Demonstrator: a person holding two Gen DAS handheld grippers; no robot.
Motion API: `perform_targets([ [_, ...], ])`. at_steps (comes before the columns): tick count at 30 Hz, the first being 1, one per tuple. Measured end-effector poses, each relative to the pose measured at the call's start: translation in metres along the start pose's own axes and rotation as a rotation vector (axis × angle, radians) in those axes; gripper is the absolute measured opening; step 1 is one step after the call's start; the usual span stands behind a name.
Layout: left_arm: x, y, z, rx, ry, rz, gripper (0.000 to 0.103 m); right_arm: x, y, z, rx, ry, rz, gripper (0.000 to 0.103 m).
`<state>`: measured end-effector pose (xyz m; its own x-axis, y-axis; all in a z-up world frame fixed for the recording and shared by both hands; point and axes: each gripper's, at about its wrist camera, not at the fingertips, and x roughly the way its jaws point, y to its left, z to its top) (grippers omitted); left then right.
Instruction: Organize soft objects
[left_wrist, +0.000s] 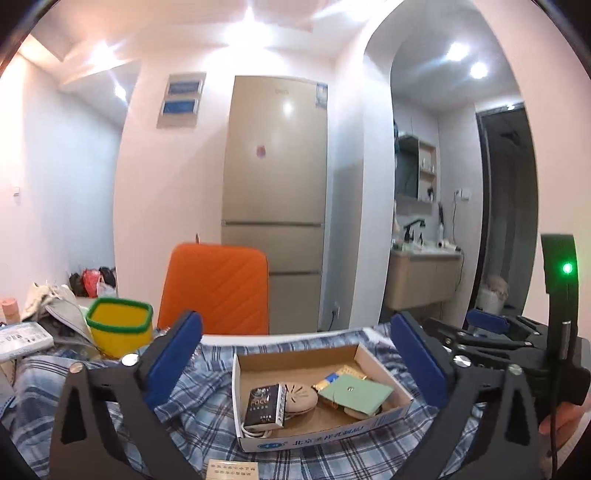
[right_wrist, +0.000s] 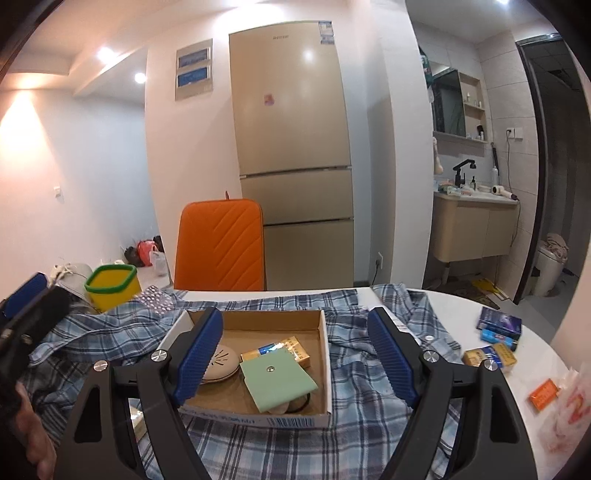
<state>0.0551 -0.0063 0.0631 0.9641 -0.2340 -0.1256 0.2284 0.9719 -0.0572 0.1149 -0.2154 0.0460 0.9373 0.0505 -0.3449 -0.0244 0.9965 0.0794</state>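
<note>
A blue plaid shirt (left_wrist: 199, 410) lies spread over the table; it also shows in the right wrist view (right_wrist: 369, 417). A shallow cardboard box (left_wrist: 369, 428) sits on it, also seen in the right wrist view (right_wrist: 258, 325), holding a green pouch (right_wrist: 275, 380), a beige round case (right_wrist: 221, 363), a black pack (left_wrist: 266, 406) and a yellow pack (right_wrist: 291, 347). My left gripper (left_wrist: 299, 358) is open and empty, above the box. My right gripper (right_wrist: 297, 358) is open and empty, above the box too.
A yellow bin with green rim (left_wrist: 120, 325) stands at the left by crumpled grey cloth (left_wrist: 59, 310). An orange chair back (right_wrist: 219, 245) is behind the table. Small packs (right_wrist: 495, 343) and a plastic bag (right_wrist: 565, 410) lie on the white table (right_wrist: 461, 306) at right.
</note>
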Motion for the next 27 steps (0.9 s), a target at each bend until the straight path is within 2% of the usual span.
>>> perform_targets([
  [6, -0.033, 0.001, -0.001, 0.009, -0.062, 0.0, 0.103, -0.051, -0.003, -0.002, -0.016, -0.104, 0.018, 0.089],
  [7, -0.036, 0.0, -0.002, 0.014, -0.06, -0.001, 0.103, -0.057, -0.003, -0.003, -0.017, -0.116, 0.022, 0.094],
  [8, -0.038, -0.001, -0.004, 0.018, -0.06, -0.002, 0.103, -0.062, -0.003, -0.004, -0.022, -0.127, 0.028, 0.103],
  [15, -0.044, 0.0, -0.021, 0.035, -0.031, 0.006, 0.103, -0.091, 0.007, -0.021, -0.099, -0.205, 0.052, 0.103],
  [20, -0.043, 0.002, -0.04, 0.038, -0.026, 0.024, 0.103, -0.093, 0.016, -0.042, -0.121, -0.195, 0.081, 0.103],
  [23, -0.039, 0.005, -0.051, 0.044, -0.01, 0.025, 0.103, -0.091, 0.02, -0.057, -0.138, -0.2, 0.073, 0.103],
  [27, -0.033, 0.008, -0.059, 0.028, 0.026, 0.017, 0.103, -0.082, 0.031, -0.071, -0.188, -0.161, 0.057, 0.103],
])
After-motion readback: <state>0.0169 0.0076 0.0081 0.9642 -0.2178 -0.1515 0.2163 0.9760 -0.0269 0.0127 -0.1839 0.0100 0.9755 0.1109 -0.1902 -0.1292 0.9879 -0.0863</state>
